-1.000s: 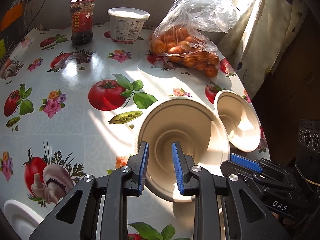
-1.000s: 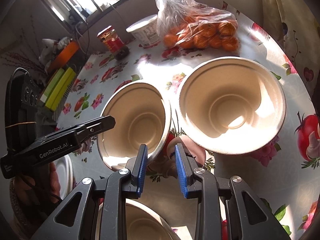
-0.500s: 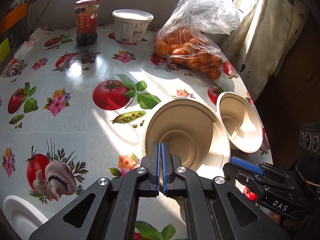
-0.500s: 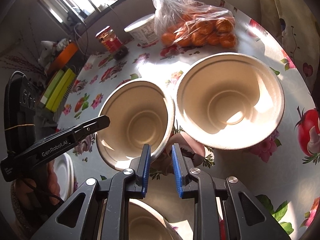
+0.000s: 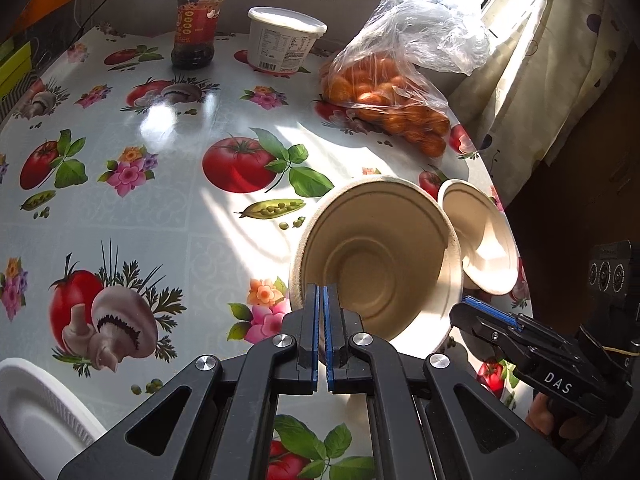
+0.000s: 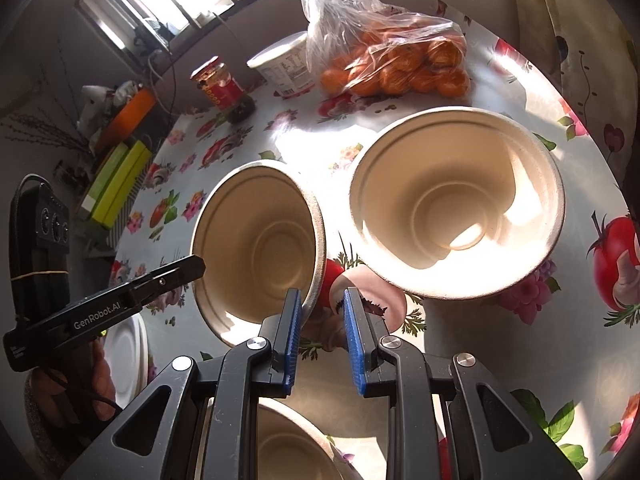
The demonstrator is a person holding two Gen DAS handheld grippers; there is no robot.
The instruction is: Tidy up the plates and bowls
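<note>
Three tan bowls are showing in the right wrist view. One bowl (image 6: 256, 248) is tipping up on its side, and the left gripper (image 5: 322, 332) is pinching its near rim with the jaws squeezed tight on it. In the left wrist view this tipped bowl (image 5: 380, 264) is leaning with its open side facing the camera, its lower edge low over the counter (image 5: 160, 208). I cannot tell if it is touching the counter.

A second bowl (image 6: 456, 204) is sitting flat on the counter, just beside the tipped one on its right. The two rims are close together. A third bowl (image 6: 288, 444) is peeking out under the right gripper (image 6: 320, 336), at the bottom of that view.

That right gripper is hanging near the lower rim of the tipped bowl. Its jaws are standing apart and are holding nothing.

One white plate (image 5: 36, 416) is lying at the near left edge of the counter.

At the far side a dark jar (image 5: 198, 24) with a red label and a white tub (image 5: 284, 42) are standing side by side. A clear bag of oranges (image 5: 384, 96) is lying to the right of the tub, near the curtain (image 5: 548, 80).
</note>
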